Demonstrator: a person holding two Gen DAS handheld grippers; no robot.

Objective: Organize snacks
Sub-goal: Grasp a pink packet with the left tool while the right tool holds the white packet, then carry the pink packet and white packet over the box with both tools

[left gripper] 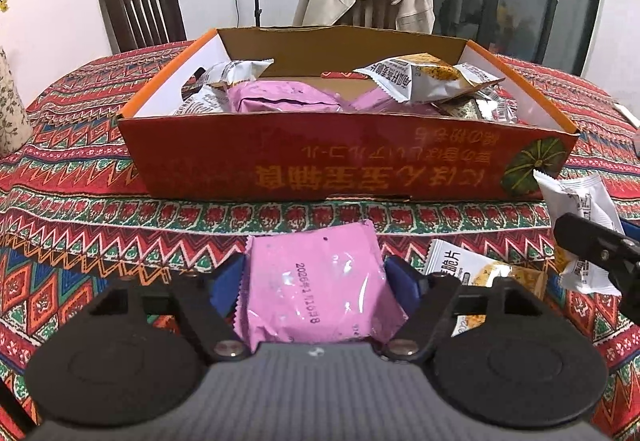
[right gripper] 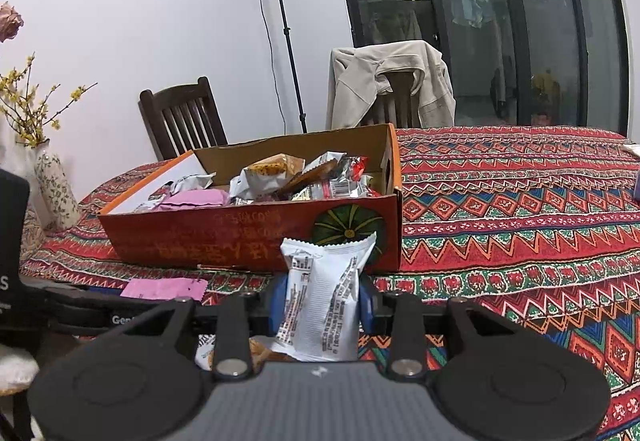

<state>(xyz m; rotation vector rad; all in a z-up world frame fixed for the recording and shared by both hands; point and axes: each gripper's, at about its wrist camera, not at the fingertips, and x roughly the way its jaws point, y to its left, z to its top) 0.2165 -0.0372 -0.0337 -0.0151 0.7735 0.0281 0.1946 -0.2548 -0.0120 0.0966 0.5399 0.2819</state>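
My left gripper (left gripper: 316, 281) is shut on a pink snack packet (left gripper: 316, 289), held just in front of the red cardboard box (left gripper: 320, 161). The box holds pink packets (left gripper: 280, 101) and white packets (left gripper: 408, 79). My right gripper (right gripper: 322, 307) is shut on a white snack packet (right gripper: 324, 301), raised upright before the box's right front corner (right gripper: 352, 233). The right gripper and its packet show at the left view's right edge (left gripper: 588, 241). Another white packet (left gripper: 472, 267) lies on the cloth beside the left gripper.
The table has a red patterned cloth (right gripper: 520, 221). A floral vase (right gripper: 56, 189) with yellow sprigs stands at the far left. Two dark chairs (right gripper: 180, 121) stand behind the table, one draped with a beige jacket (right gripper: 392, 81). A light stand (right gripper: 280, 21) rises behind.
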